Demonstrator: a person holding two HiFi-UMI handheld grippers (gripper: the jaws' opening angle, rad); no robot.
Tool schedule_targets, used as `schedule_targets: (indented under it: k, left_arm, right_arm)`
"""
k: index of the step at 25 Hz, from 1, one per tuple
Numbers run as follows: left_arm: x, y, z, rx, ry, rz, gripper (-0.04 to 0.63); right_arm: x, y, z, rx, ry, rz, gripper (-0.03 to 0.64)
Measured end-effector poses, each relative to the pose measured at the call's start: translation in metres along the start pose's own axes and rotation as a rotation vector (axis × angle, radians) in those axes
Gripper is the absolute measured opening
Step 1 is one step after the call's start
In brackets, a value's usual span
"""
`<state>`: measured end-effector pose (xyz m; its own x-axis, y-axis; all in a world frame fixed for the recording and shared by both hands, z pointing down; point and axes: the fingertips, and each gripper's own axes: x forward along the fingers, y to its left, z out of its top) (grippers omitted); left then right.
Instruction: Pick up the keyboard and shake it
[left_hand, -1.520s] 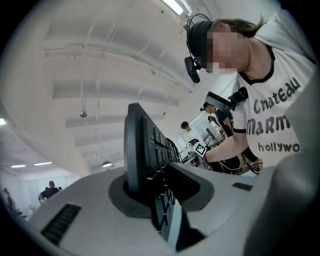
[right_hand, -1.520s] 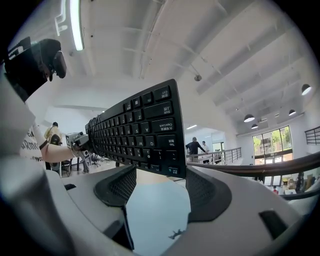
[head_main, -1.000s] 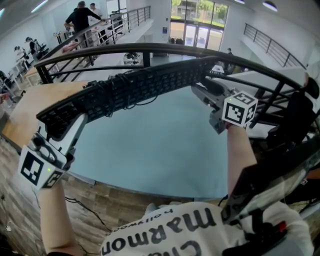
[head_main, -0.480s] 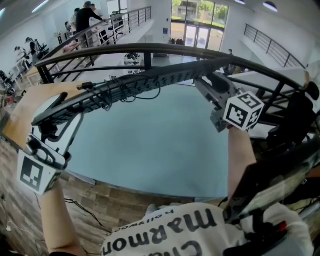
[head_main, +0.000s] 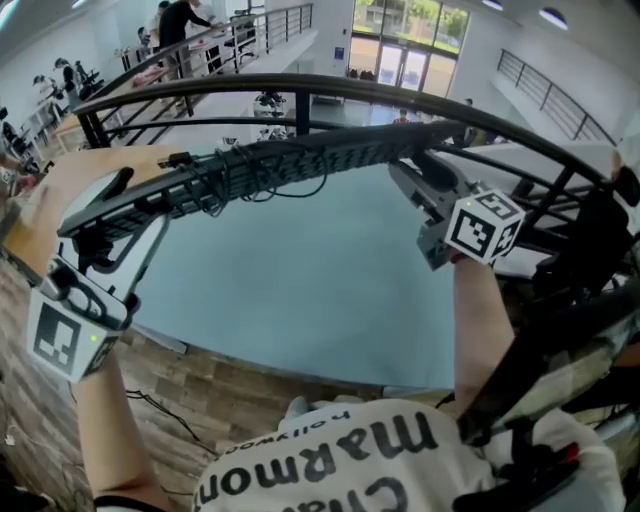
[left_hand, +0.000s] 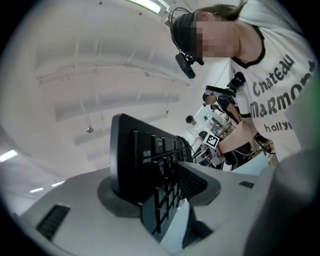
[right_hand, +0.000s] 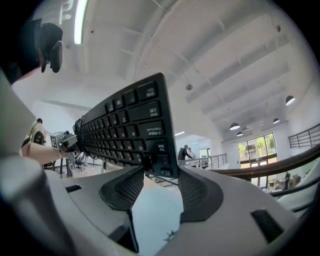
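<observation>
The left gripper (head_main: 108, 235) holds one end of the keyboard (head_main: 270, 165) between its jaws, which have just been widening yet press on it. The right gripper (head_main: 418, 172) clamps the other end. Held aloft over the blue table (head_main: 300, 290), the keyboard has rolled from keys-up to nearly edge-on.

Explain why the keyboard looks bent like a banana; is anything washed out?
Head view: the wide-angle lens bows the keyboard and railing. Left gripper view: the ceiling is washed out pale, corners dark. Right gripper view: keys crisp, the ceiling lamp glares.
</observation>
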<state>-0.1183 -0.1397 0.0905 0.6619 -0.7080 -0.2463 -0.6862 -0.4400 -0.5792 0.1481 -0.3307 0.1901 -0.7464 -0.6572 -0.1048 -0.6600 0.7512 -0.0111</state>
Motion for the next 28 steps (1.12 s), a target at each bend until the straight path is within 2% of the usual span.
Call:
schedule_targets:
  k: [4,15,28]
  left_arm:
    - [-0.011,0.007,-0.023,-0.089,0.057,0.035,0.227]
    - [-0.019,0.005,-0.040,-0.138,0.097,0.044,0.227]
    - [-0.020,0.002,-0.044,-0.138,0.102,0.033,0.227]
  right_arm:
    - [0.001,0.005,-0.011,0.021,0.036,-0.005,0.230]
    - [0.010,0.010,-0.035,0.045,0.098,0.007,0.231]
    - [0.009,0.011,-0.044,0.052,0.115,0.001,0.232]
